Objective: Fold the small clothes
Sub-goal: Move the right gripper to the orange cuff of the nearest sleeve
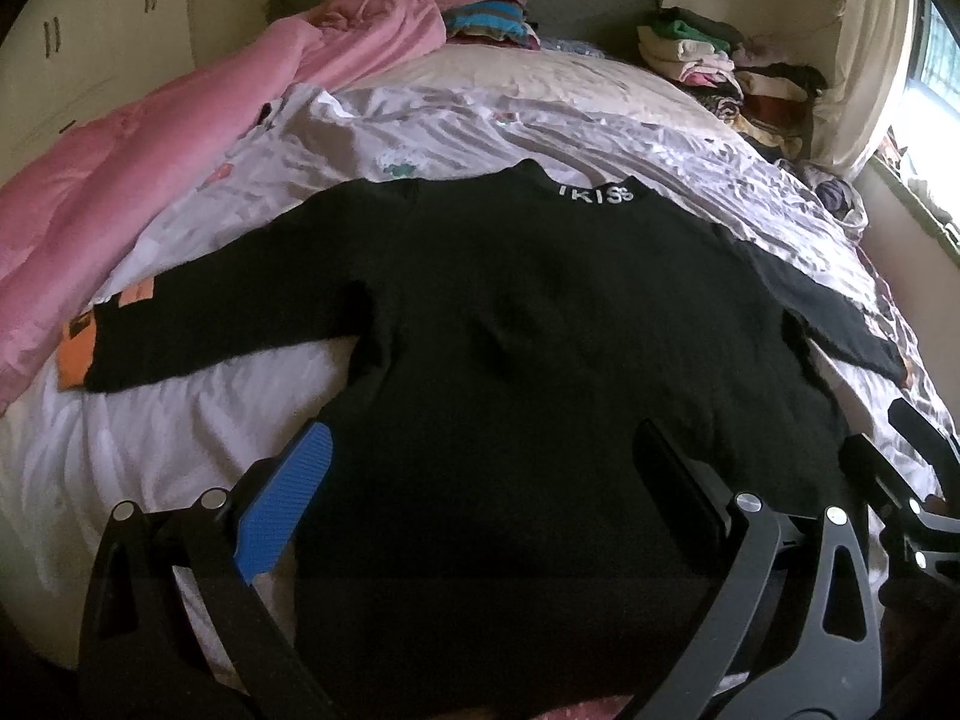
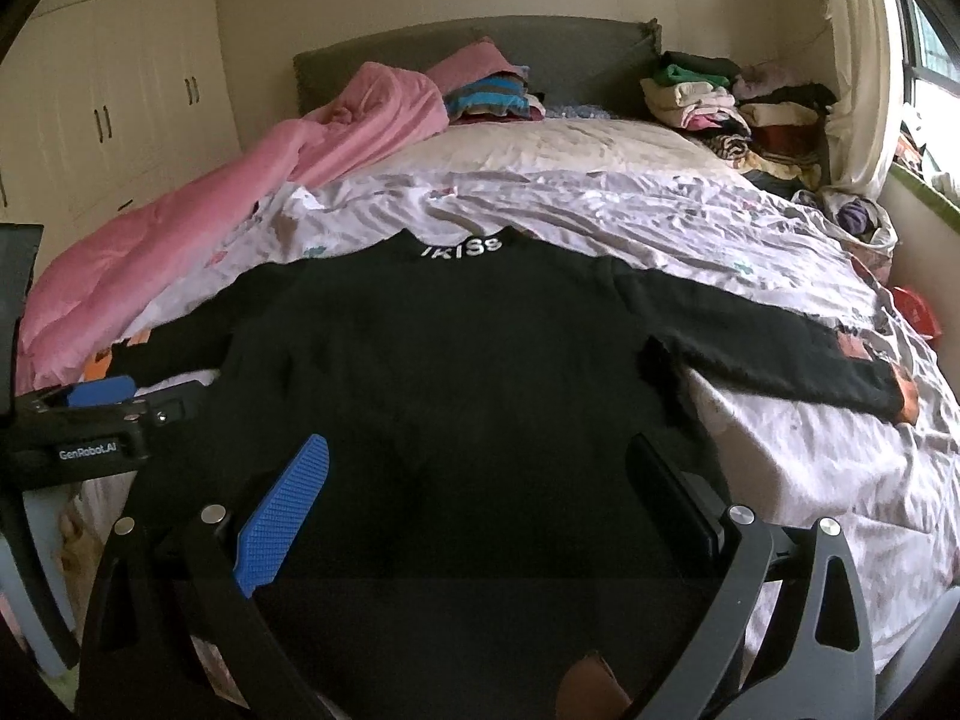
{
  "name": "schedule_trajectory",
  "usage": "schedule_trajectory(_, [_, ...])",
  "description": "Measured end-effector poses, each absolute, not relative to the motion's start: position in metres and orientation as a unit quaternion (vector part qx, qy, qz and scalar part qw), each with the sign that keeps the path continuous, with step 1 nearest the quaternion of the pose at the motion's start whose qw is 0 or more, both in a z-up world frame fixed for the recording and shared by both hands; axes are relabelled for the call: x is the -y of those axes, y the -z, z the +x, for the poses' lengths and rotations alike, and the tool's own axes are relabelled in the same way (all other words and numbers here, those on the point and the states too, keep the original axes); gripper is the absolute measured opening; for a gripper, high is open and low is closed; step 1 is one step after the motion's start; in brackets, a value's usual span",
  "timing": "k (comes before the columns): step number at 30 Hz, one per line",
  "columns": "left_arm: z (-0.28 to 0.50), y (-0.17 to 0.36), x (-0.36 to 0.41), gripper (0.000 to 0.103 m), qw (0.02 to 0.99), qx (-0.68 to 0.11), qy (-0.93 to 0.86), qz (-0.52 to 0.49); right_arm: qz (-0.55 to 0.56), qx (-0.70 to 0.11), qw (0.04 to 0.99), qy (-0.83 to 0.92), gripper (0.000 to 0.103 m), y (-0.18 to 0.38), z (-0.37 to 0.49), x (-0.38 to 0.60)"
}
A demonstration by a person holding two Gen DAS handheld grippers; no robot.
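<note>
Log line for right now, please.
sweater: flat, sleeves out | left gripper: open | right gripper: open | folds: none yet

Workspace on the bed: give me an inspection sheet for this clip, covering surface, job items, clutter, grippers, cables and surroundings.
Surface: bed with a wrinkled pale printed sheet.
Job's things: black sweater spread flat, both sleeves out to the sides, white lettering at the collar; not yet folded.
Clutter: pink duvet bunched along the left side; clothes pile at the far right corner; striped folded items by the headboard.
Grippers: left gripper open over the sweater's hem, holding nothing; right gripper open, likewise empty.
Cables: nothing seen.
Surroundings: grey headboard, cream wardrobe on the left, window on the right.
</note>
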State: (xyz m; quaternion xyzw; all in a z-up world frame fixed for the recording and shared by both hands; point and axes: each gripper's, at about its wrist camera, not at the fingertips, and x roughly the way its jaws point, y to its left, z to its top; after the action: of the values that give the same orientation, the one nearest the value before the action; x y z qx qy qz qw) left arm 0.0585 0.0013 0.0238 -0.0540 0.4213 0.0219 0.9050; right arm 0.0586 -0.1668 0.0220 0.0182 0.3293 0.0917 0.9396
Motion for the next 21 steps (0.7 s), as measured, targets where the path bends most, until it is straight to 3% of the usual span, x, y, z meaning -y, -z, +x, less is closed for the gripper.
schedule_trajectory(21, [0.127, -0.046, 0.025, 0.094, 0.908, -0.416, -0.009, -0.054, 0.071, -0.294, 0.952, -0.037, 0.099, -0.055, 0.118, 0.217])
